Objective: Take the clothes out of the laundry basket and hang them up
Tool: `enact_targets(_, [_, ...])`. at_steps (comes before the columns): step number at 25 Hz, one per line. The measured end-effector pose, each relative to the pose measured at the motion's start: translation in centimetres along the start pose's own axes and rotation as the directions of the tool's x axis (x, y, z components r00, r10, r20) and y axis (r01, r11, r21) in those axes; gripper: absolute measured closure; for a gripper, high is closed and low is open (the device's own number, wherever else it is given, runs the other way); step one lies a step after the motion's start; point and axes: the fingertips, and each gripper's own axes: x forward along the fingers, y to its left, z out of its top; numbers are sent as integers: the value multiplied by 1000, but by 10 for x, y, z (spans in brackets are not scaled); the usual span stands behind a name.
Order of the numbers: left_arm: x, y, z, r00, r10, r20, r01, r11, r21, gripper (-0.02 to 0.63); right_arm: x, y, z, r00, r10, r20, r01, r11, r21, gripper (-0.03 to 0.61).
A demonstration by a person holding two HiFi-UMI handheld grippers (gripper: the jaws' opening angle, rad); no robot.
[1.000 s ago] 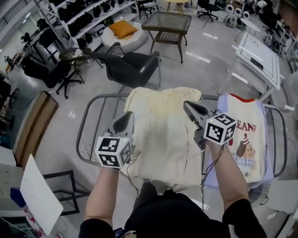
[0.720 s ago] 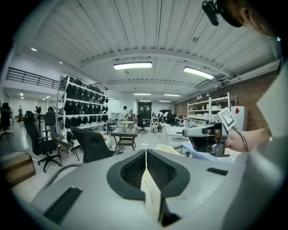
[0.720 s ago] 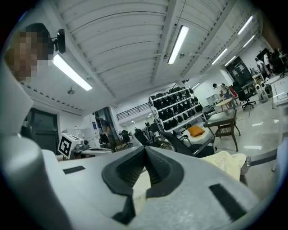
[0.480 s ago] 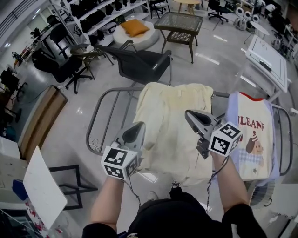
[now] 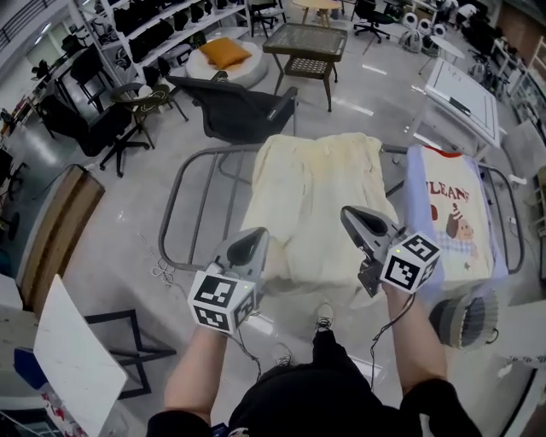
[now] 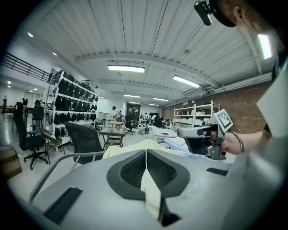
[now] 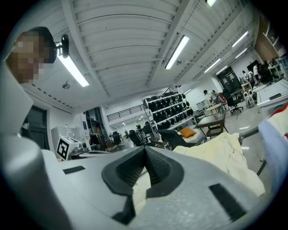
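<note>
Grey-shelled and clenched, the left gripper [image 5: 254, 237] and the right gripper [image 5: 348, 215] both have their jaws pressed together and hold nothing. A cream sliver shows through the slot behind each pair of tips. Just ahead of them lies a cream garment [image 5: 320, 192], wrinkled and faintly yellow-stained, draped flat over a grey metal drying rack [image 5: 175, 192]. Its near edge hangs over the front rail. To its right on the same rack lies a pale garment [image 5: 448, 213] with red lettering and a cartoon figure. The rack stands on a glossy pale floor [image 5: 111, 230] in a large hall. Beyond it are a black chair [image 5: 235, 107], a glass-topped table [image 5: 305, 41], an orange cushion [image 5: 225, 51] and shelves of black bags [image 5: 162, 17]. The left gripper hovers at the cream garment's near left corner and the right gripper over its near right corner, with the cloth spread between and beyond them.
</note>
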Motion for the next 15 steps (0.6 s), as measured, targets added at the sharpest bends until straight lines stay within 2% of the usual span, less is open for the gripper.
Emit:
enact_targets(4, [-22, -20, -7, 996, -91, 8, 91, 996, 19, 604, -35, 29, -15, 995, -90, 31, 90, 996, 1, 574])
enact_targets(7, [-23, -50, -17, 984, -178, 0, 178, 984, 29, 604, -77, 36, -29, 982, -179, 54, 178, 984, 15, 574])
enact_targets(10, [-24, -84, -20, 967, -255, -2, 255, 966, 29, 604, -123, 39, -36, 962, -267, 57, 266, 964, 20, 574])
enact_targets(15, [-23, -137, -16, 934, -356, 7, 356, 934, 45, 604, -195, 38, -35, 913, -400, 83, 399, 917, 22, 574])
